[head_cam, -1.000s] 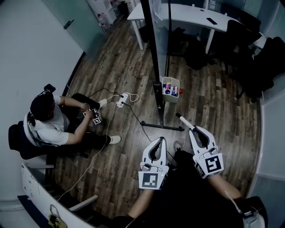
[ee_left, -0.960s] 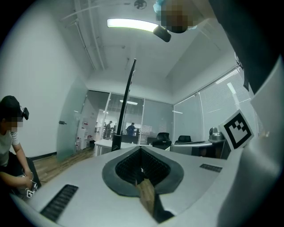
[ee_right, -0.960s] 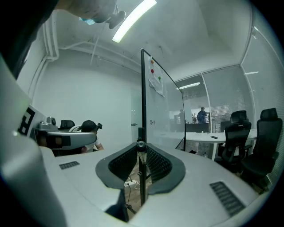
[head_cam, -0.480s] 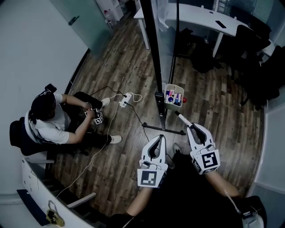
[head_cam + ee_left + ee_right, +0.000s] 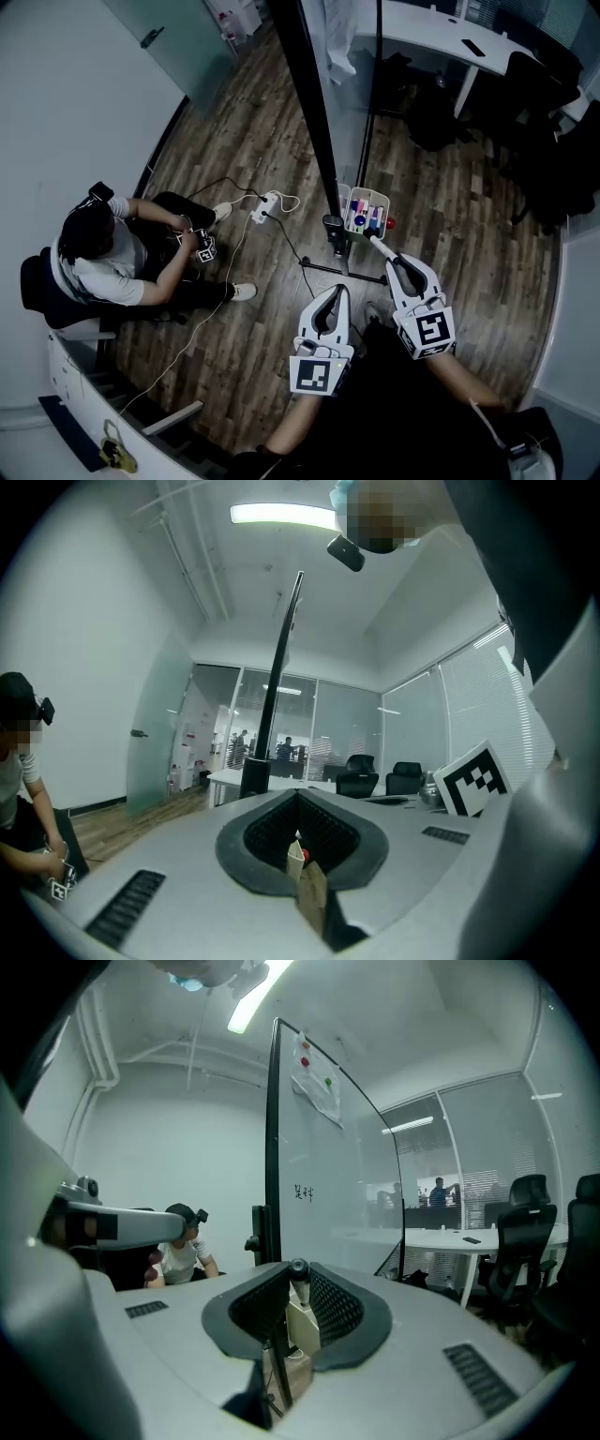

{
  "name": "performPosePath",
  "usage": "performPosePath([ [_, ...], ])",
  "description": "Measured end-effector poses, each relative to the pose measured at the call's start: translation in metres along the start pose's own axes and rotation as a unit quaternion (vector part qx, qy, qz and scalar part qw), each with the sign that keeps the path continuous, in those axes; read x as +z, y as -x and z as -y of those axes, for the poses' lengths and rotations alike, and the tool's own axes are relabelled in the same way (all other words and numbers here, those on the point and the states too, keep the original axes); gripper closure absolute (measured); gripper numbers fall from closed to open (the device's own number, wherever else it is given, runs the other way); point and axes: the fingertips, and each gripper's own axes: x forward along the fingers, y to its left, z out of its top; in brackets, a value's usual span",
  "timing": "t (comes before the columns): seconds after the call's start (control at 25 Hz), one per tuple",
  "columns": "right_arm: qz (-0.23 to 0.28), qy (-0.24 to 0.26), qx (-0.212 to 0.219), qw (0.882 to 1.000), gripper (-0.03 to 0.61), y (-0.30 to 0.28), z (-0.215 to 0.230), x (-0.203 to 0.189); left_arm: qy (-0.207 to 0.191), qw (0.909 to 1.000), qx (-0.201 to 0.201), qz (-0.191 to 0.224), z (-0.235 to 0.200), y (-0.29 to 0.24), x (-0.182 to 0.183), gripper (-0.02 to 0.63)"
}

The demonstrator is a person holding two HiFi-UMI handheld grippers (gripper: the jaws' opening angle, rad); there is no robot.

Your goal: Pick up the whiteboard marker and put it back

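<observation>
- Lower centre of the head view: the right gripper (image 5: 386, 258) is clamping a whiteboard marker (image 5: 375, 243), whose end is poking out just below the tray (image 5: 345, 202) of pens on the whiteboard (image 5: 323, 1176) stand.
- Left of it, the left gripper (image 5: 336, 292) is hanging clenched, gripping nothing.
- At far left, a person (image 5: 103, 248) is sitting.

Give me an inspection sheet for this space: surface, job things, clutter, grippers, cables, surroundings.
Surface: wood plank floor.
Job's things: whiteboard marker in the right gripper, pointing toward the marker tray beside the whiteboard stand.
Clutter: small red thing by the tray.
Grippers: left gripper shut, empty; right gripper shut on the marker.
Cables: power strip with black and white leads across the floor.
Surroundings: seated person, white desk, dark chairs.
</observation>
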Motion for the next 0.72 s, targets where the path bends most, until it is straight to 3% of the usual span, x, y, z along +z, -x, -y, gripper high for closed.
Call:
performPosePath([
  [0.72, -0.047, -0.003, 0.024, 0.999, 0.502, -0.051, -0.001, -0.026, 0.005, 0.9994, 0.03, -0.014, -0.025, -0.017, -0.002, 0.611],
])
